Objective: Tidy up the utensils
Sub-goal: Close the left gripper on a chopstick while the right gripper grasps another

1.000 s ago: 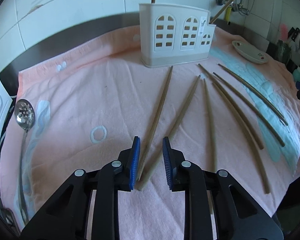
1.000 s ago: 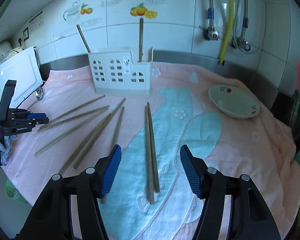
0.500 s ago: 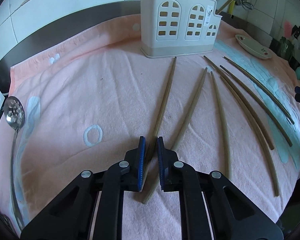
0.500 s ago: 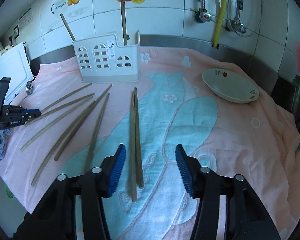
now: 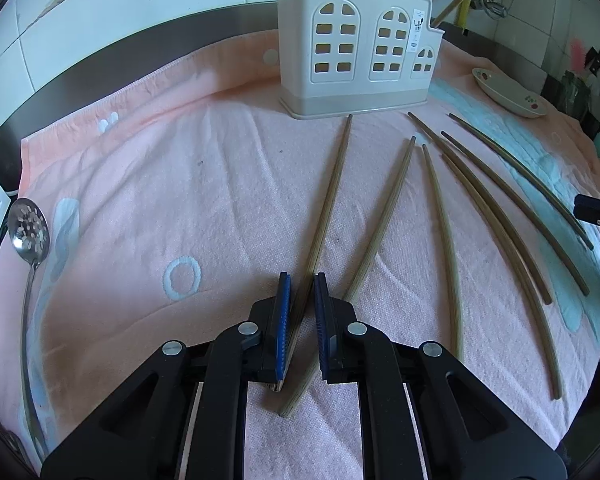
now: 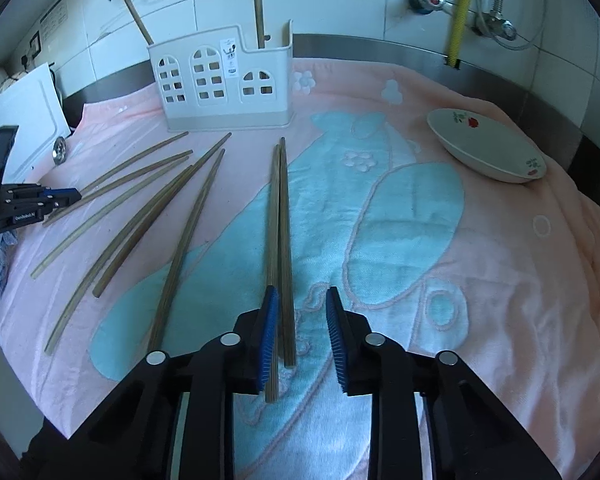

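Several wooden chopsticks lie fanned out on a pink towel (image 5: 140,184) in front of a white utensil holder (image 5: 356,48), which also shows in the right wrist view (image 6: 224,80) with two sticks standing in it. My left gripper (image 5: 300,292) is shut on the leftmost chopstick (image 5: 330,196) near its thick end; a second chopstick (image 5: 384,224) runs under the right finger. My right gripper (image 6: 300,308) is open around the near ends of a pair of chopsticks (image 6: 280,216) that lie side by side on the towel (image 6: 500,280).
A slotted metal spoon (image 5: 28,240) lies at the towel's left edge. A white dish (image 6: 488,152) with a red print sits at the right. A white board (image 6: 20,120) leans at the left. Pipes and a yellow hose (image 6: 458,8) hang on the tiled wall behind.
My left gripper has closed from open onto the leftmost chopstick. My right gripper has moved forward and down and narrowed, so the chopstick pair now lies between its fingers.
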A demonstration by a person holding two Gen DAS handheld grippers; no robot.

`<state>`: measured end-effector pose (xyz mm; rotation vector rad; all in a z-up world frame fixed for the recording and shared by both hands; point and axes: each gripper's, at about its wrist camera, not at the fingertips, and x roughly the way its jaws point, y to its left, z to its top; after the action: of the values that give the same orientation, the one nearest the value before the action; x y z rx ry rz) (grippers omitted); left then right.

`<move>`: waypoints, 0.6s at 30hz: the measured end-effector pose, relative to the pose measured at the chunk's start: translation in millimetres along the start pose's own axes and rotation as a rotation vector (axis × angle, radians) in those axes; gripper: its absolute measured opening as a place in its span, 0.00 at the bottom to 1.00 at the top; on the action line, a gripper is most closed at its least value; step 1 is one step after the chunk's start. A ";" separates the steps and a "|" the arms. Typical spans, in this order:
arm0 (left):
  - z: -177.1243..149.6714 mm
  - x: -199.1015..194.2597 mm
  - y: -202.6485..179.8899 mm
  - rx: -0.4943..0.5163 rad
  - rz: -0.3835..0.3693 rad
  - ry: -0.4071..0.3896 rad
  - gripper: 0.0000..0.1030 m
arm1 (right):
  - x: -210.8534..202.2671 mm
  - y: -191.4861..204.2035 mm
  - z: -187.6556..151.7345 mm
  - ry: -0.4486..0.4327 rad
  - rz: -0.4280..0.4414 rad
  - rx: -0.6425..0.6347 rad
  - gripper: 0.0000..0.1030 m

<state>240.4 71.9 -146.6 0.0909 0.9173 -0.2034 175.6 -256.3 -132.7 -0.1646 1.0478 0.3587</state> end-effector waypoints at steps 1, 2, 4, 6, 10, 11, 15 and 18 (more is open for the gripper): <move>0.1 0.0 0.2 -0.001 -0.001 0.001 0.11 | 2.3 -0.3 0.6 0.004 0.004 0.001 0.21; 0.3 0.0 -0.1 0.001 0.000 0.002 0.11 | 4.3 -0.6 1.1 0.008 0.004 0.000 0.19; 0.2 -0.1 -1.1 0.010 0.003 0.003 0.11 | 8.0 -0.9 1.5 0.018 0.004 -0.007 0.18; 0.3 -0.2 -1.6 0.015 0.000 0.007 0.11 | 10.2 -0.4 2.7 0.023 0.005 -0.018 0.18; -0.5 -0.9 -2.8 0.028 0.000 0.008 0.11 | 12.1 1.9 6.3 0.025 -0.023 -0.054 0.16; -0.7 -0.8 -2.5 0.027 -0.002 0.007 0.11 | 12.5 3.9 6.2 0.026 -0.018 -0.068 0.14; -0.8 -0.7 -1.5 0.017 -0.005 0.002 0.11 | 19.9 11.4 5.0 0.038 -0.029 -0.122 0.11; -0.7 -1.5 -2.0 0.017 -0.009 0.003 0.11 | 22.5 10.2 8.3 0.037 -0.021 -0.120 0.10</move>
<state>238.6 70.2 -145.8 0.1032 0.9188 -0.2195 188.7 -239.5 -147.8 -0.2908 1.0608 0.4013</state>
